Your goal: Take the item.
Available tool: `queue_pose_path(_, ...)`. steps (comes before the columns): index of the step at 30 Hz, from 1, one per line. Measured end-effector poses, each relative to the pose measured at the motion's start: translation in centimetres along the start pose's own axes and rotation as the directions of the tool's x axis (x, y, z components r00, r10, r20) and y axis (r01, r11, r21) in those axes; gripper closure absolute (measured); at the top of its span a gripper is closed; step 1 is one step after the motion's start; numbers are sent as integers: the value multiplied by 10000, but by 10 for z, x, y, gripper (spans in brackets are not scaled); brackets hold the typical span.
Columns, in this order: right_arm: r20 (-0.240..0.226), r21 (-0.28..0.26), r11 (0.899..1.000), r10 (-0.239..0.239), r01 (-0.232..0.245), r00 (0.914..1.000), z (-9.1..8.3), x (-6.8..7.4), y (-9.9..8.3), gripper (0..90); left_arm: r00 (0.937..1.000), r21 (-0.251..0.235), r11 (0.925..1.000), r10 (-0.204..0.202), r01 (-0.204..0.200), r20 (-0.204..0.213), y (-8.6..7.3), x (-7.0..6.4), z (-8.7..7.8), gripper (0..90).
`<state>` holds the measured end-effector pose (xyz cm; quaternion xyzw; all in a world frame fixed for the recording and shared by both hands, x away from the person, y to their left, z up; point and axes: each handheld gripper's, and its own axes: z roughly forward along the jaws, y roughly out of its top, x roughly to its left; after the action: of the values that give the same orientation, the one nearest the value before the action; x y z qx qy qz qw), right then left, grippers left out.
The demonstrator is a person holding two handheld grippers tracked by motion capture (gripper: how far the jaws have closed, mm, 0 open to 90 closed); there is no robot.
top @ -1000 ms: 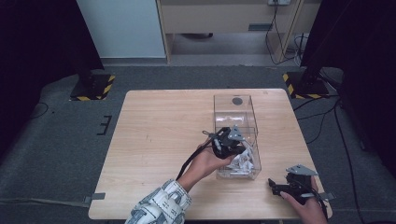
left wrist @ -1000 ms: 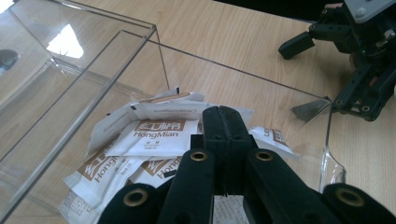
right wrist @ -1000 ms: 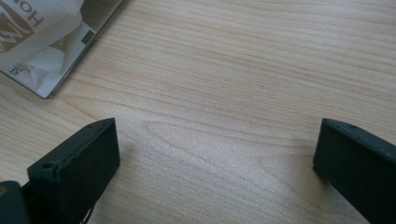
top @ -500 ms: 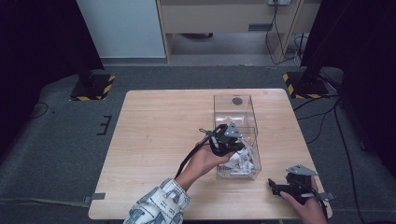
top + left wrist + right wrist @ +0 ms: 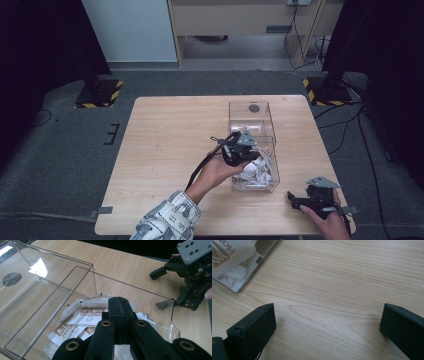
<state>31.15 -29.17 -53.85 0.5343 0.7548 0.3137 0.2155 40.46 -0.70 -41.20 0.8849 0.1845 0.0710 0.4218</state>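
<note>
The left claw (image 5: 119, 305), jaws pressed together on nothing, had edged toward 12 o'clock above the sachets (image 5: 88, 315) in the clear box (image 5: 252, 116), while the right claw (image 5: 327, 325), spread wide, stayed at the counter's (image 5: 170, 135) 5 o'clock corner.

high: overhead, facing forward-down | left: close above clear box (image 5: 50, 290) | right: probably skimming table (image 5: 342, 290)
</note>
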Motion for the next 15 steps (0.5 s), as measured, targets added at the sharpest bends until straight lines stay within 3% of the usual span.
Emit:
queue_pose_path(5,-1,0,10000,8,-8,10000,0,0,0,8,9999,166,9997,-159,158,65,0,-2,9,899)
queue_pose_path(7,-3,-4,10000,3,-3,10000,0,0,0,8,9997,205,9995,-253,252,43,0,-2,11,794)
queue_pose_path(13,-5,-3,10000,4,-4,10000,0,0,0,8,9995,515,9983,-284,278,114,-1,-7,22,694)
queue_pose_path(15,-5,-2,10000,4,-4,10000,0,0,0,8,9996,837,9961,-282,274,89,-3,-8,27,663)
